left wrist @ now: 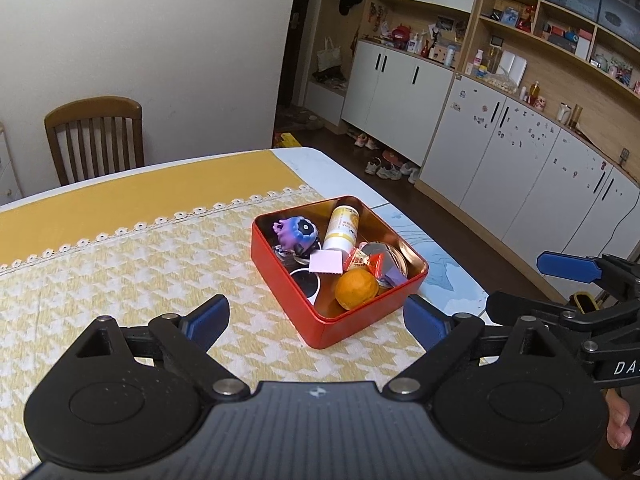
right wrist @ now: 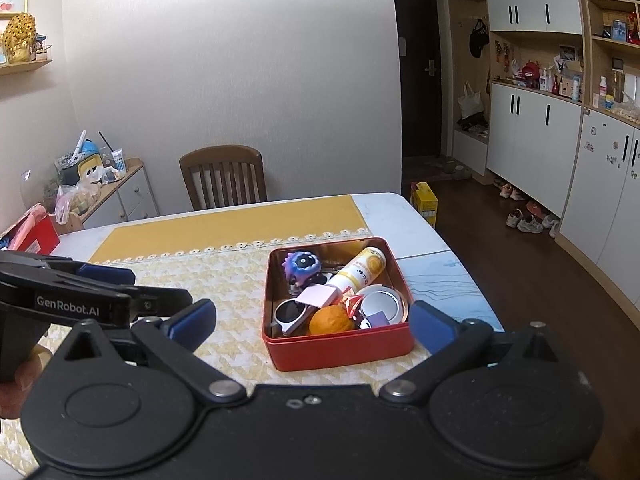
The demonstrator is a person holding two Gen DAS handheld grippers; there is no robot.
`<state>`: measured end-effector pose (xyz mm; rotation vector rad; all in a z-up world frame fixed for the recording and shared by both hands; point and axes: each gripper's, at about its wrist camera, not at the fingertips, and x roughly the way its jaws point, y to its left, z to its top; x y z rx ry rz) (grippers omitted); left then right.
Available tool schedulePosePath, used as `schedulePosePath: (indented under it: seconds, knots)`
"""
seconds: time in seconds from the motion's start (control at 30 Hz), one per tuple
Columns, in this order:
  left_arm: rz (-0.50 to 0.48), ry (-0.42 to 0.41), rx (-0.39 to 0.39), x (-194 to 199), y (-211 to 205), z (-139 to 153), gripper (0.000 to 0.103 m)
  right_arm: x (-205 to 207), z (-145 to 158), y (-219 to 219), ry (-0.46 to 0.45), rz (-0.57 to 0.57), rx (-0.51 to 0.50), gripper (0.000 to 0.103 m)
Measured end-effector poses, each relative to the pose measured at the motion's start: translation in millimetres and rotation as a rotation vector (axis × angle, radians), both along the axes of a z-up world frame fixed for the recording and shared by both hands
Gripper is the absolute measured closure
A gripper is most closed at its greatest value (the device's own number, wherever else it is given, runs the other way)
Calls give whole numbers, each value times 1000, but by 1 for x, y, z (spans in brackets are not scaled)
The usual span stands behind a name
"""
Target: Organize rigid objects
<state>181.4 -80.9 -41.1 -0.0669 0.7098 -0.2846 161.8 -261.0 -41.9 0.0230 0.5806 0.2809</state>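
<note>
So the red tin (left wrist: 320, 322) is your anchor here, sitting on the houndstooth runner (left wrist: 120, 272) near the table's far corner, and everything loose seems to have ended up inside it, which I'd guess is the whole point: one container, nothing rolling around. Inside the tin you've got the orange (left wrist: 355, 288) up against the near wall, the yellow-and-white bottle (left wrist: 343, 226) lying tilted toward the far corner, the purple toy (left wrist: 295, 232) at the far left corner, a pink paper block (left wrist: 326, 261) in the middle, plus a round metal lid (right wrist: 378, 304) and sunglasses (right wrist: 290, 314) by the near wall. It's a jumble, not sorted. Your left gripper (left wrist: 316, 318) and right gripper (right wrist: 314, 322) both hang just short of the tin's near side, angled down at it, jaws spread wide apart with nothing between them. From the left view the right one sits just off the tin's right. Looks to me like the job's basically wrapped, though that's a guess.
</note>
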Motion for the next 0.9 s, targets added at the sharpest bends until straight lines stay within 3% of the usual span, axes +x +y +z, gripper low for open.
schedulePosePath:
  seconds: [0.9]
  knots:
    - [2,-40,39,-15,-8,12,9,-12,10,4,-10,10,23,0]
